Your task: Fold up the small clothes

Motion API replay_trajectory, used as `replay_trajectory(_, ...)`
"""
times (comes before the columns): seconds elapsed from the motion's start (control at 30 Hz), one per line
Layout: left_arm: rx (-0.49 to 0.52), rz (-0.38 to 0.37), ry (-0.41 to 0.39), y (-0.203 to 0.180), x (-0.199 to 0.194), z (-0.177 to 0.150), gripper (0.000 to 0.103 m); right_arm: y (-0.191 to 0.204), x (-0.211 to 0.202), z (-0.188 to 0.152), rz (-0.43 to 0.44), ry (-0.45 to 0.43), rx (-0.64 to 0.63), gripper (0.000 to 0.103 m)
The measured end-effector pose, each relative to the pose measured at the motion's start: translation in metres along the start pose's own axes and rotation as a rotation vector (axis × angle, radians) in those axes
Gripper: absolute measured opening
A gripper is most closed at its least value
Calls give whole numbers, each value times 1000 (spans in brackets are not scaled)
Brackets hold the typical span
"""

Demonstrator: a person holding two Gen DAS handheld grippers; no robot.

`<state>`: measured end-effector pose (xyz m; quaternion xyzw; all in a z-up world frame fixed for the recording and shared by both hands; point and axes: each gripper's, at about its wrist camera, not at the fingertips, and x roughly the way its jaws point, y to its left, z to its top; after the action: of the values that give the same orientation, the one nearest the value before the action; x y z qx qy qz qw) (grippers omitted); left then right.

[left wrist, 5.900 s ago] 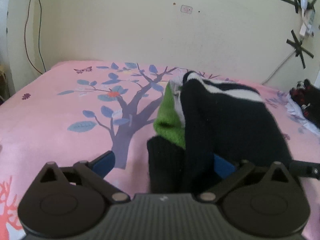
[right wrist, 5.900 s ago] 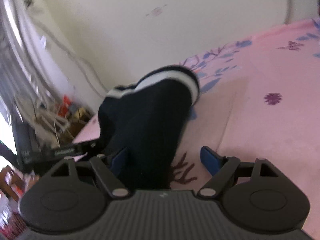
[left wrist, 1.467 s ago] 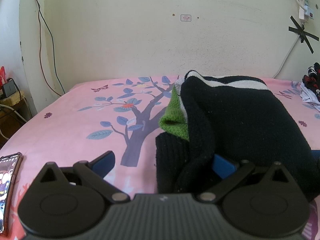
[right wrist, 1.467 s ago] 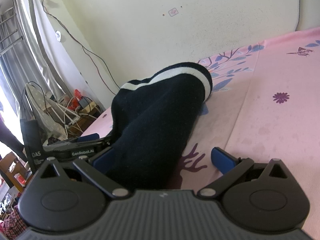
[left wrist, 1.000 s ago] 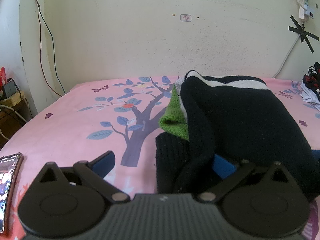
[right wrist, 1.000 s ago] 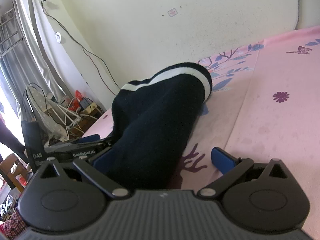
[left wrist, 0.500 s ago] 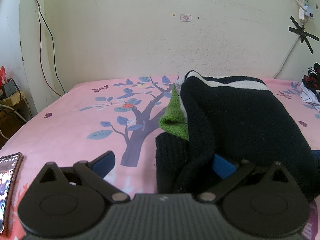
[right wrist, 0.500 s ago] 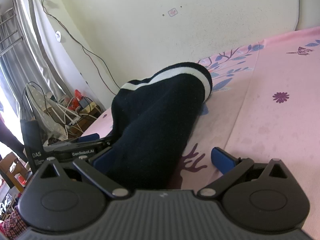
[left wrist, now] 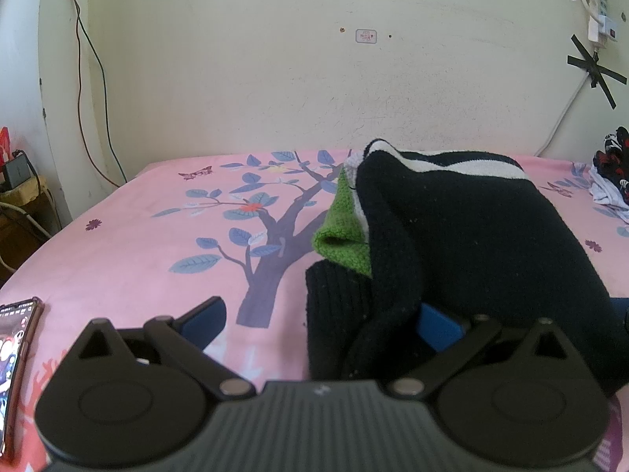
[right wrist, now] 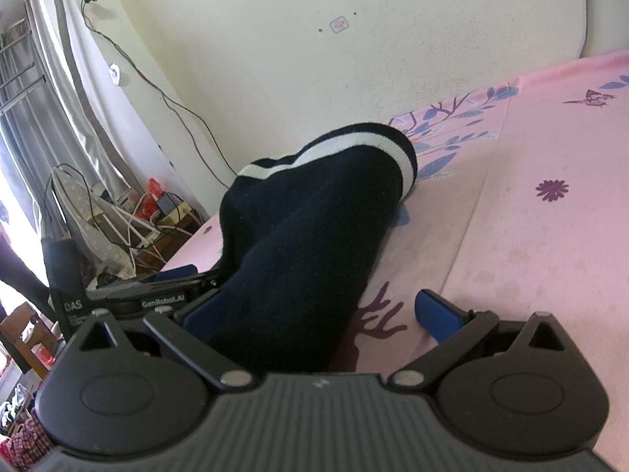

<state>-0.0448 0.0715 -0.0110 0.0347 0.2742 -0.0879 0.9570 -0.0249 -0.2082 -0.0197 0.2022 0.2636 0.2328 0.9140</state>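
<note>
Black knit sweater [left wrist: 471,244] (white-striped) between spread grippers

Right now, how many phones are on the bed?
1: the phone lies at the bed's near-left edge, partly cut off in the left view. Others could be hidden under the clothes.

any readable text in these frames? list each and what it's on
"GenRobot.AI": side of the left gripper, seen in the right wrist view.
"DAS": black handle beside it; smaller print below unreadable.
Wall sticker: too small to read.
Phone screen: illegible.
</note>
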Motion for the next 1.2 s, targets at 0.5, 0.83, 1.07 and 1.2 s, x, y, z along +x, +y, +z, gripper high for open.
replay_trajectory(0.5, 13, 25, -21, -3, -3, 0, 103, -1, 0, 0, 0, 0, 0, 96)
replay_trajectory(0.83, 17, 40, -34, -3, -4, 0, 103, 0, -1, 0, -1, -7, 5, 96)
replay_trajectory(1.07, 13, 42, -34, -3, -5, -1, 103, 0, -2, -1, -9, -15, 3, 96)
replay_trajectory(1.2, 13, 42, -34, -3, -5, -1, 103, 0, -2, -1, -13, -18, 0, 96)
